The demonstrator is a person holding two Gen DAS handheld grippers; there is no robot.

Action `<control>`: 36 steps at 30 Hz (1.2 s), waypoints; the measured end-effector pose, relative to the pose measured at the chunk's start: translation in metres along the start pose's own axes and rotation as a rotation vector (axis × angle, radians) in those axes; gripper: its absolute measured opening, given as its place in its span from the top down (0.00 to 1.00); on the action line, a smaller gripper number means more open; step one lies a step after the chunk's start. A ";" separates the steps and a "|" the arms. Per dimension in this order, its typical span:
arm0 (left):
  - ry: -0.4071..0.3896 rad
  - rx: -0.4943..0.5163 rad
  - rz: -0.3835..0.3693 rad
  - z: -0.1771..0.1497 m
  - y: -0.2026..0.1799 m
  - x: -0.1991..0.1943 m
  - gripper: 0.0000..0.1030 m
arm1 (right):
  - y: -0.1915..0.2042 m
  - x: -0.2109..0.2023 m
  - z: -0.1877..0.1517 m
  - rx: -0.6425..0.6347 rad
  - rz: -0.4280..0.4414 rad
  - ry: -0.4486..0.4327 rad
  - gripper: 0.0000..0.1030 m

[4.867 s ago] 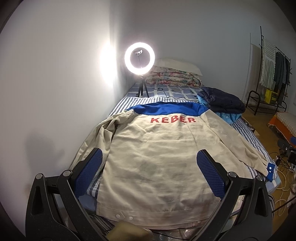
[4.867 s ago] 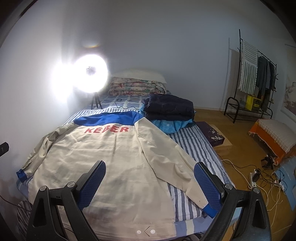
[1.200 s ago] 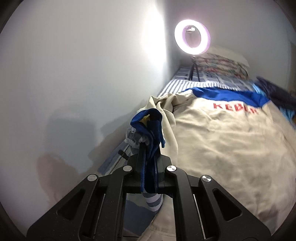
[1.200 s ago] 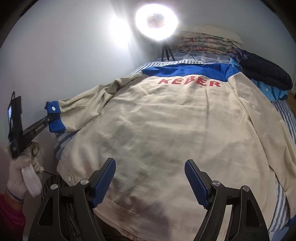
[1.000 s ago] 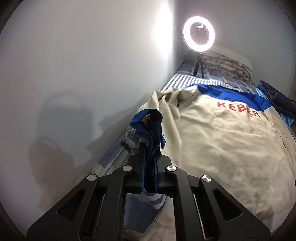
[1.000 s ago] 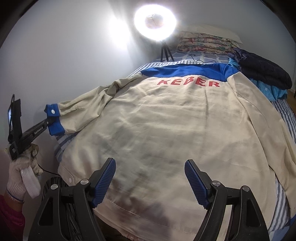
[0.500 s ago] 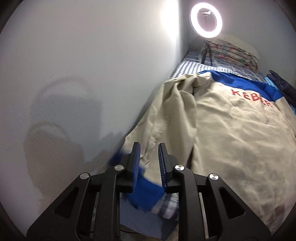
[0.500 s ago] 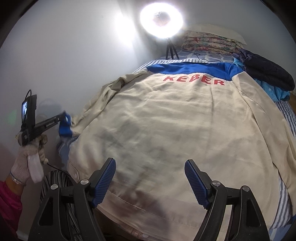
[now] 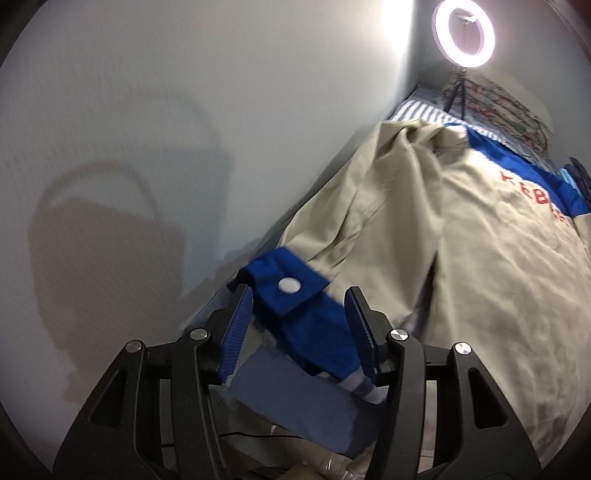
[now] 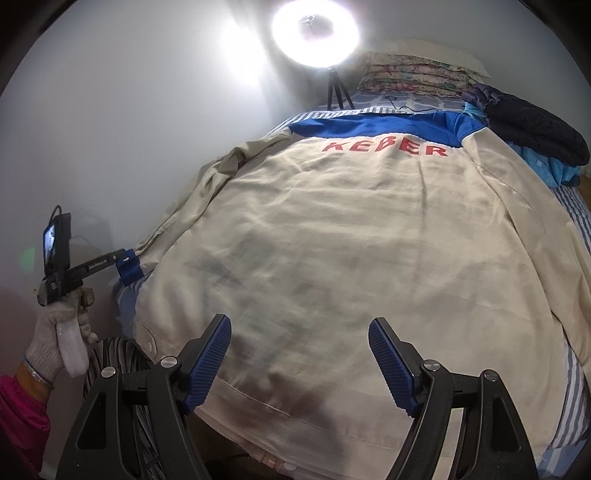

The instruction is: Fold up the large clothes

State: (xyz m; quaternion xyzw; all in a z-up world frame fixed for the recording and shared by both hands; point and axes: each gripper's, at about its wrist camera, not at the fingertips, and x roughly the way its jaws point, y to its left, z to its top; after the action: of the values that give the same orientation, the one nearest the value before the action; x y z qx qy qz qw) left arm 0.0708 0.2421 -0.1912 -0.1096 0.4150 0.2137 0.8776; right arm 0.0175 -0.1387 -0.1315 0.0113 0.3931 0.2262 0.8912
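A beige jacket [image 10: 351, 251] with a blue yoke and red lettering lies back up on the striped bed [image 10: 576, 218]. Its left sleeve [image 9: 373, 199] runs along the wall side and ends in a blue cuff [image 9: 295, 306] with a white snap. In the left wrist view that cuff lies between the pads of my left gripper [image 9: 300, 332], whose jaws are opening; neither pad presses on it. The right wrist view shows the same left gripper [image 10: 123, 266] at the cuff [image 10: 130, 273], held by a gloved hand [image 10: 59, 332]. My right gripper [image 10: 299, 363] hangs open over the jacket's hem, holding nothing.
The wall [image 9: 147, 147] stands close along the bed's left side. A lit ring light [image 10: 314, 29] on a tripod, stacked pillows [image 10: 417, 74] and a dark quilt [image 10: 532, 122] fill the bed's far end. A coiled cable [image 10: 122, 365] lies below the near left corner.
My left gripper sank toward the bed's edge and its jaws parted, letting go of the blue cuff, which now lies flat. The right gripper stayed where it was.
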 end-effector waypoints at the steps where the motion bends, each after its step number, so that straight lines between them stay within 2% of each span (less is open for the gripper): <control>1: 0.011 0.002 0.005 0.000 -0.001 0.006 0.48 | 0.002 0.000 -0.001 -0.005 -0.001 0.001 0.23; 3: 0.023 0.004 0.011 0.001 -0.004 0.015 0.48 | 0.003 -0.001 -0.002 -0.013 -0.005 -0.001 0.23; 4: 0.015 0.009 0.017 0.001 -0.005 0.017 0.53 | 0.004 -0.001 -0.002 -0.019 -0.009 -0.002 0.23; 5: 0.005 0.016 0.029 0.003 -0.008 0.018 0.76 | 0.004 -0.002 -0.002 -0.022 -0.013 -0.004 0.23; 6: 0.001 0.022 0.037 0.005 -0.009 0.019 0.96 | 0.004 -0.003 -0.002 -0.022 -0.018 -0.005 0.23; 12: -0.115 0.124 0.016 0.011 -0.029 -0.008 1.00 | -0.006 -0.005 -0.003 0.006 -0.032 -0.005 0.23; 14: -0.157 0.143 -0.018 0.013 -0.037 -0.025 1.00 | -0.009 -0.005 -0.003 0.012 -0.037 -0.003 0.23; 18: -0.233 0.172 -0.130 0.016 -0.054 -0.068 1.00 | -0.015 -0.002 -0.003 0.035 -0.029 0.002 0.23; 22: -0.294 0.296 -0.245 0.006 -0.092 -0.110 1.00 | -0.017 -0.001 -0.001 0.045 -0.023 -0.002 0.23; 26: -0.284 0.401 -0.344 -0.010 -0.125 -0.129 1.00 | -0.020 -0.001 0.005 0.054 -0.015 -0.016 0.23; 29: -0.236 0.448 -0.412 -0.027 -0.140 -0.134 1.00 | -0.026 0.002 0.012 0.070 0.001 -0.019 0.23; 32: -0.207 0.526 -0.430 -0.047 -0.154 -0.141 1.00 | -0.033 0.005 0.023 0.077 0.019 -0.024 0.23; 36: -0.185 0.628 -0.456 -0.075 -0.161 -0.149 1.00 | -0.043 0.015 0.043 0.109 0.086 -0.031 0.23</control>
State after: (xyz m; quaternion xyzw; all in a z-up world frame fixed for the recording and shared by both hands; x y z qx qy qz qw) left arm 0.0106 0.0293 -0.1204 0.0942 0.3442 -0.1150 0.9271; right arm 0.0739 -0.1646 -0.1207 0.0801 0.3899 0.2426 0.8847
